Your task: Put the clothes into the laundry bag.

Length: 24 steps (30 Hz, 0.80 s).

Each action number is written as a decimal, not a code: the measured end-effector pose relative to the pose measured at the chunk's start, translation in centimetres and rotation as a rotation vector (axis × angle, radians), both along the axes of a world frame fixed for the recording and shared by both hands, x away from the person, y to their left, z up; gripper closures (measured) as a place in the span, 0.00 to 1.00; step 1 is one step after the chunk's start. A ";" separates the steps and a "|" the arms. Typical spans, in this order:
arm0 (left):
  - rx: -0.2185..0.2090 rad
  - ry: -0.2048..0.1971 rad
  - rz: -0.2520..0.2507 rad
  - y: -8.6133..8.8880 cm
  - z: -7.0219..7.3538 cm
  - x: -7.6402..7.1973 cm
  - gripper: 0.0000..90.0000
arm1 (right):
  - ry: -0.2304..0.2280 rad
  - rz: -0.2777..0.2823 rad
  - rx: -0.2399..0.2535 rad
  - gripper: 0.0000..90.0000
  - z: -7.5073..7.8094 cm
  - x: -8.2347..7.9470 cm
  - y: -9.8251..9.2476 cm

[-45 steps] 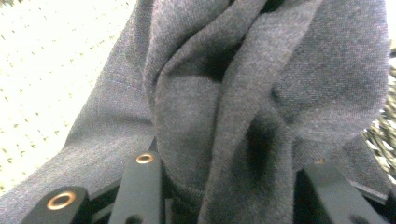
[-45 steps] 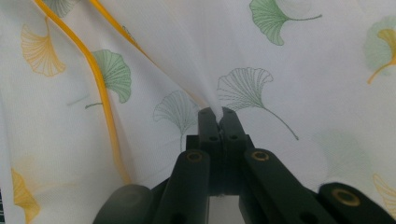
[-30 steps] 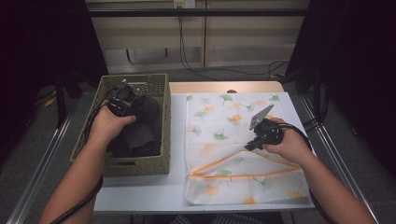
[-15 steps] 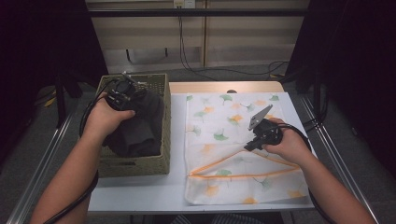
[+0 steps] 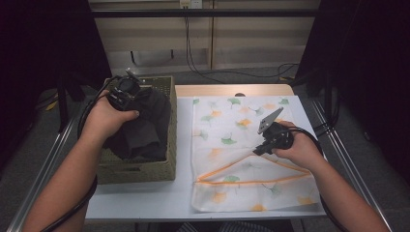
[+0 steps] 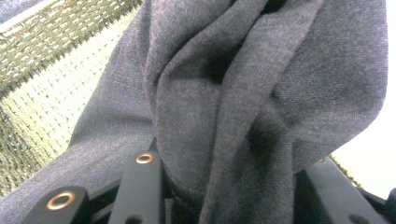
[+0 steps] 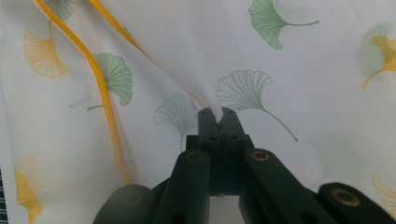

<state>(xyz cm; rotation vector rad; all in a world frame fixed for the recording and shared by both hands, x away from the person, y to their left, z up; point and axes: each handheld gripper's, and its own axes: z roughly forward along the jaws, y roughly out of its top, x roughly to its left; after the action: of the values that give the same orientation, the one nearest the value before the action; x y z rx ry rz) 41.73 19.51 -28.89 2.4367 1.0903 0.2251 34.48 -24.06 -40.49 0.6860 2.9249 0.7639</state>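
Note:
My left gripper (image 5: 138, 96) is shut on a dark grey garment (image 5: 145, 128) and holds it bunched above a woven basket (image 5: 140, 170) at the table's left. In the left gripper view the grey cloth (image 6: 243, 93) fills the gap between the jaws of my left gripper (image 6: 229, 186). On the right lies a white laundry bag (image 5: 232, 121) printed with ginkgo leaves and edged by an orange zip (image 5: 251, 182). My right gripper (image 5: 258, 149) is shut on a pinch of the bag's upper layer. Up close, that gripper (image 7: 217, 114) clamps the thin fabric (image 7: 289, 70), tenting it up.
The basket's pale woven wall (image 6: 51, 93) shows behind the garment. The white table (image 5: 145, 198) has bare strips in front of the basket and along its right edge. Cables (image 5: 227, 72) run over the floor beyond the table. Dark curtains stand at both sides.
My left hand has risen, drawing the dark garment higher out of the basket. The right hand and the bag have stayed still.

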 end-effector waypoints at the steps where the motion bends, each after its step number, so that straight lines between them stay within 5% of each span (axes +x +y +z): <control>1: -0.001 -0.002 0.001 0.0 0.2 -0.1 0.67 | 0.000 0.001 0.000 1.00 0.0 0.0 0.0; 24: -0.047 -0.054 -0.044 -1.5 4.9 -1.8 0.67 | 0.009 0.004 -0.008 1.00 0.0 0.1 0.3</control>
<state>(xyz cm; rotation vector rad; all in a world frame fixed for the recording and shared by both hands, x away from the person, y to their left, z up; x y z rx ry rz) 39.93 17.98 -23.95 2.3963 1.0063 0.2465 34.56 -23.73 -40.47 0.6853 2.9367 0.7511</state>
